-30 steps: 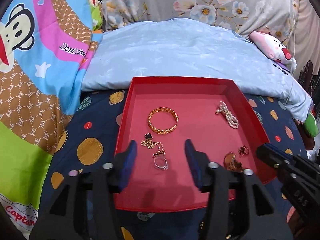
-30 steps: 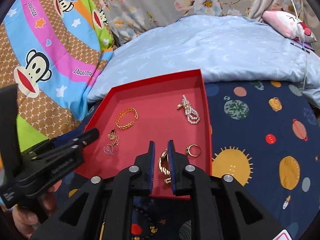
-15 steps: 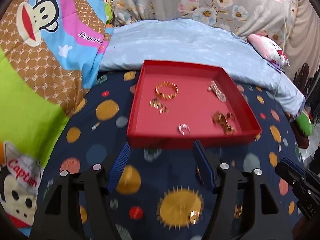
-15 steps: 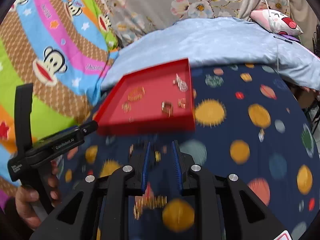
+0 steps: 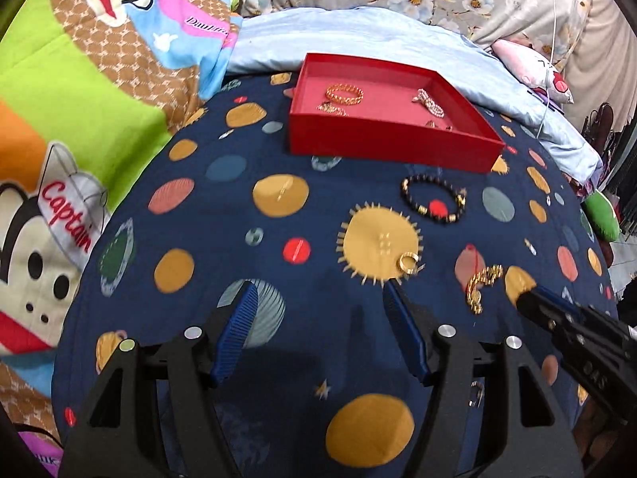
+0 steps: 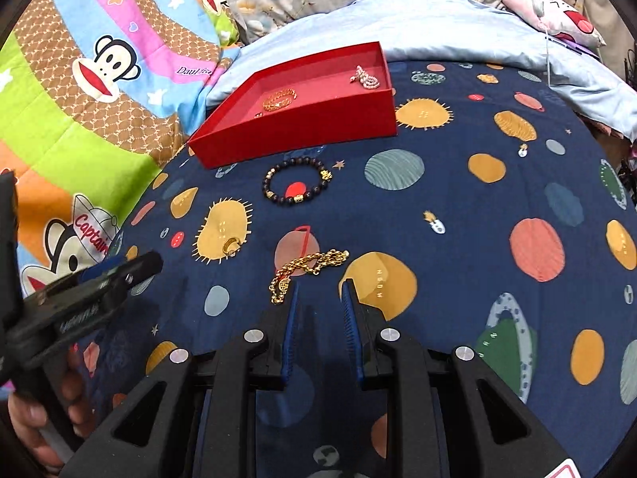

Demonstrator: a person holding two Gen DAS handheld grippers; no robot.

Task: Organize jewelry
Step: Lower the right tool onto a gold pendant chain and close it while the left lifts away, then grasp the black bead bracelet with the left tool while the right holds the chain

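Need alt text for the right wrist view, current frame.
Open right gripper hovers over a planet-print navy bedspread, its jaws just short of a gold chain bracelet. Beyond lie a gold ring, a black bead bracelet and a red tray holding more jewelry. The left gripper enters from the left edge.

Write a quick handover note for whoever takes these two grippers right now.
Left gripper: open, empty, above the bedspread.
Right gripper: partly open, empty, just short of the gold chain.
In the red tray: gold bangle, pearl piece, a few small pieces.
Left on the bedspread: gold chain, gold ring, black bead bracelet.
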